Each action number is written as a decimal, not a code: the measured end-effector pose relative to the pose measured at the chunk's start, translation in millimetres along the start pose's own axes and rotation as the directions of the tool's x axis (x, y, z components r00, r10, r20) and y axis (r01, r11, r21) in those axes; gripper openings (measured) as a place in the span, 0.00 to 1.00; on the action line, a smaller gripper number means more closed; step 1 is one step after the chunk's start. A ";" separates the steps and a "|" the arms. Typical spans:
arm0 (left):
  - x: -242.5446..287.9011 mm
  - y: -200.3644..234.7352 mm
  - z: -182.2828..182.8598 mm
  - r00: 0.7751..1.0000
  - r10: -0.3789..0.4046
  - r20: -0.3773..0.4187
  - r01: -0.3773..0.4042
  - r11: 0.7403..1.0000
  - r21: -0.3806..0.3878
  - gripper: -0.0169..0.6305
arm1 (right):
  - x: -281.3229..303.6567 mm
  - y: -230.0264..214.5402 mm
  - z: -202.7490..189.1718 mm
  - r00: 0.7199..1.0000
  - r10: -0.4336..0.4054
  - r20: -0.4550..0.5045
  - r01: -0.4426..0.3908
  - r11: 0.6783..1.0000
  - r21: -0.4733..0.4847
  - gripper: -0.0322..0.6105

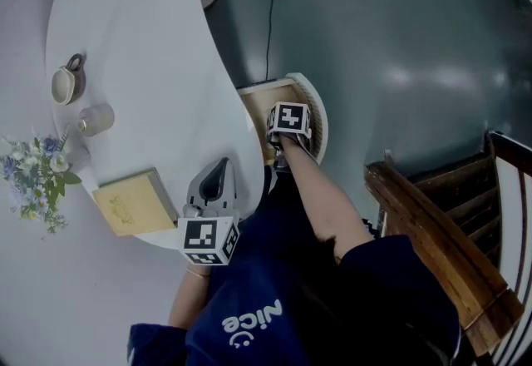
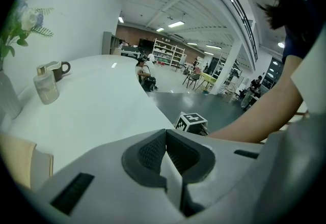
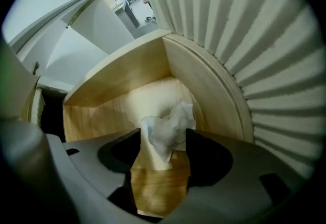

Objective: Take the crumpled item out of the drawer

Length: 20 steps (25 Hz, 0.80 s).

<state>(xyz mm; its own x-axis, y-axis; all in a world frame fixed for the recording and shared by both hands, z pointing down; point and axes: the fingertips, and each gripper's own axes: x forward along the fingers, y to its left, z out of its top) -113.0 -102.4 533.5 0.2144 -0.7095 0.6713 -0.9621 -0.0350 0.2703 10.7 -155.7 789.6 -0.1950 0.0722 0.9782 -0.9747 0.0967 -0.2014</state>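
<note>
Right claw [image 3: 163,144] (nearer one) is clenched on the crumpled paper [image 3: 167,126] inside the drawer [image 3: 201,80]. The paper pokes out toward 12 o'clock. Left claw [image 2: 166,154] is clenched empty over the desk [image 2: 102,101].

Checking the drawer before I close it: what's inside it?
One white crumpled paper, between the fingers of the right gripper; the visible floor of the wooden drawer is otherwise bare. The gripper covers the near part, so that is unseen.

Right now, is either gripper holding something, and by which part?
The right gripper pinches the crumpled paper by its lower sides, inside the drawer. The left gripper is shut on nothing.
</note>
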 end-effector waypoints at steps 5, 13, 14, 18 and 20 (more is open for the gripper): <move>10.9 4.9 -6.4 0.999 0.009 -0.033 -0.008 1.000 0.029 0.03 | 13.4 -4.9 -3.3 0.998 -0.011 -0.056 0.012 1.000 0.019 0.50; 17.6 18.5 -11.6 0.997 0.026 -0.067 -0.029 0.999 -0.044 0.03 | 34.2 -4.5 -0.3 0.994 -0.024 -0.110 0.025 1.000 0.001 0.50; 19.1 18.3 -12.2 0.997 0.024 -0.070 -0.028 0.998 -0.050 0.03 | 36.0 -6.7 0.5 0.993 -0.032 -0.112 0.031 0.999 -0.009 0.50; 22.7 22.0 -13.0 0.997 0.022 -0.078 -0.028 0.997 -0.075 0.03 | 40.4 -10.5 -0.6 0.989 -0.066 -0.129 0.061 0.997 -0.044 0.50; 22.2 25.5 -11.7 0.997 0.026 -0.075 -0.033 0.995 -0.098 0.03 | 42.7 -11.2 -1.3 0.988 -0.078 -0.134 0.071 0.996 -0.056 0.49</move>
<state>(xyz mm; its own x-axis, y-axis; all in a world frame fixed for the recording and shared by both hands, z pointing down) -130.8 -110.8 563.4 0.2015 -0.6551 0.7282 -0.9476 0.0578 0.3142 13.4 -152.4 833.6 -0.1023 0.1967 0.9751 -0.9785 0.1566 -0.1343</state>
